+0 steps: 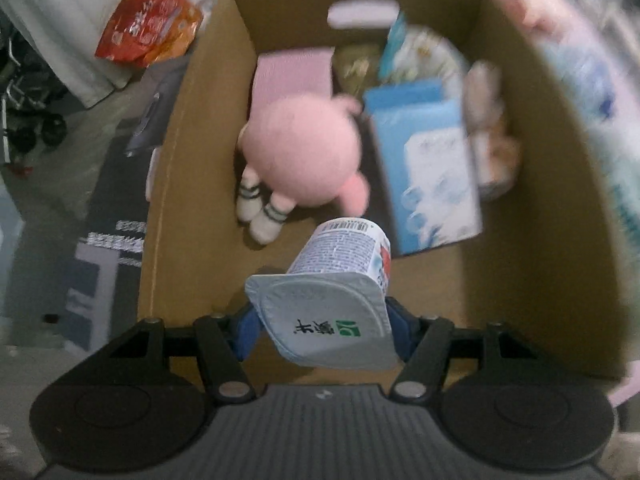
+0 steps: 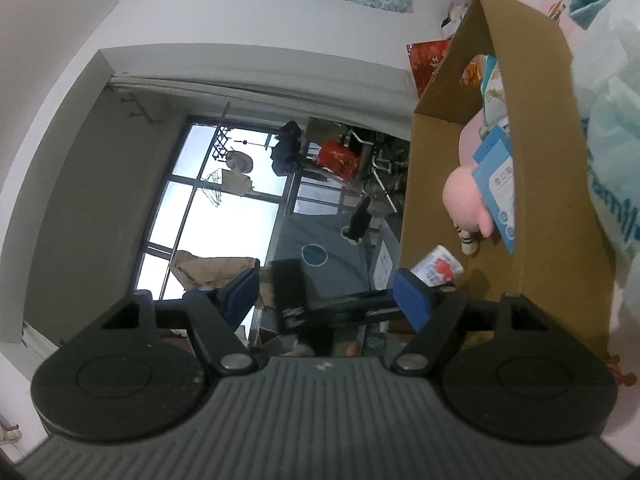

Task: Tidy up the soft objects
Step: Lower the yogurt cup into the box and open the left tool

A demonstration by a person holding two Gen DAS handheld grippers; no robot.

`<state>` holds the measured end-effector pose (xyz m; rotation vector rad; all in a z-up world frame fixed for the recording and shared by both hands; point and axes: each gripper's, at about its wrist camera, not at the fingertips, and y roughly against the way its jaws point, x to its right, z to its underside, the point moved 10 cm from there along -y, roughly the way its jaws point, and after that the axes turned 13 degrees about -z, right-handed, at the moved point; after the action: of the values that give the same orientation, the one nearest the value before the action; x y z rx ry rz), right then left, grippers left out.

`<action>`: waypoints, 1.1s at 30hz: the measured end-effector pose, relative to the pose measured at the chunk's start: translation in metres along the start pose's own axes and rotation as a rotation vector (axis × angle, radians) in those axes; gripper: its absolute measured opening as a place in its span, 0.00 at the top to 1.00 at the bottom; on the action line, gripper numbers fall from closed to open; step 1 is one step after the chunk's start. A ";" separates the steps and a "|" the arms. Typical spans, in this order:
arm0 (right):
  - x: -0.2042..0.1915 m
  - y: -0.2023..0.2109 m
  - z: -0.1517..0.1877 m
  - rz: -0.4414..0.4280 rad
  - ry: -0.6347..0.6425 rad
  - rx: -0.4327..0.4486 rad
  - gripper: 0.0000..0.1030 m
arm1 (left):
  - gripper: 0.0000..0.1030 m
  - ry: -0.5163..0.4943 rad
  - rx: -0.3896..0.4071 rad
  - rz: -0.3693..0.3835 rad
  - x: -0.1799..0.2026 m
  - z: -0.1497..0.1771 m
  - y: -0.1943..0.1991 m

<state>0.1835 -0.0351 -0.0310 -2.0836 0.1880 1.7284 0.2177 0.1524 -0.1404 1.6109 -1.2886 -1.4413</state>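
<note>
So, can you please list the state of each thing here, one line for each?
left gripper: shut on the yogurt cup, pointing down into the box.
yogurt cup: sealed, held tilted above the box floor.
right gripper: open, nothing between its fingers.
cardboard box: open at the top, partly filled.
pink plush toy: lying inside the box.
blue packet: inside the box, leaning beside the plush toy.

plush toy (image 1: pixel 300 152) in the cardboard box (image 1: pixel 532 208), tissue pack (image 1: pixel 432 176) just right of it, yogurt cup (image 1: pixel 340 280) above the box floor, snack bag (image 1: pixel 148 24) outside, left
</note>
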 end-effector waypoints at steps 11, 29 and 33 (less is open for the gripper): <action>0.017 0.023 -0.010 0.001 -0.038 0.044 0.24 | 0.64 -0.149 -0.041 -0.191 -0.002 0.004 -0.023; 0.022 0.023 -0.004 -0.002 -0.039 0.058 0.23 | 0.21 -0.044 0.012 -0.029 0.014 -0.024 -0.009; 0.022 0.027 -0.003 0.006 -0.028 0.065 0.23 | 0.21 0.010 0.000 0.015 0.010 -0.032 -0.020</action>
<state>0.1814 -0.0571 -0.0581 -2.0143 0.2393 1.7306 0.2533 0.1445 -0.1555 1.6031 -1.2923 -1.4225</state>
